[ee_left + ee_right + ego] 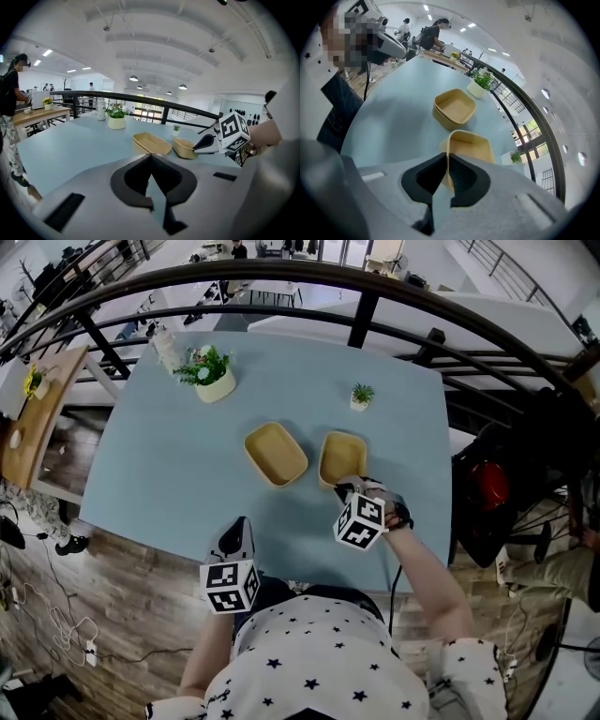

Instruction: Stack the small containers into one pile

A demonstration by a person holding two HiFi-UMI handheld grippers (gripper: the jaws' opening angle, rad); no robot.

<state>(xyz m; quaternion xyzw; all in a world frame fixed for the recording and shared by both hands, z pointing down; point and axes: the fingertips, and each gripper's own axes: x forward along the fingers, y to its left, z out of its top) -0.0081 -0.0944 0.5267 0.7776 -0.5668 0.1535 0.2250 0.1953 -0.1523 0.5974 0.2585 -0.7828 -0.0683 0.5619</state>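
Observation:
Two shallow tan containers lie side by side on the light blue table (159, 465). The left container (276, 454) (454, 108) (151, 142) stands free. My right gripper (348, 487) (447, 158) is shut on the near wall of the right container (342, 456) (472, 144) (183, 147), one pad inside the rim and one outside. That container rests on the table or just above it; I cannot tell which. My left gripper (236, 525) (151, 157) hangs over the table's front edge, well short of the containers, shut with nothing between its jaws.
A leafy plant in a white pot (215, 377) and a pale jar (167, 347) stand at the table's far left. A tiny potted plant (361, 397) is behind the containers. A dark railing (366, 306) curves past the far edge.

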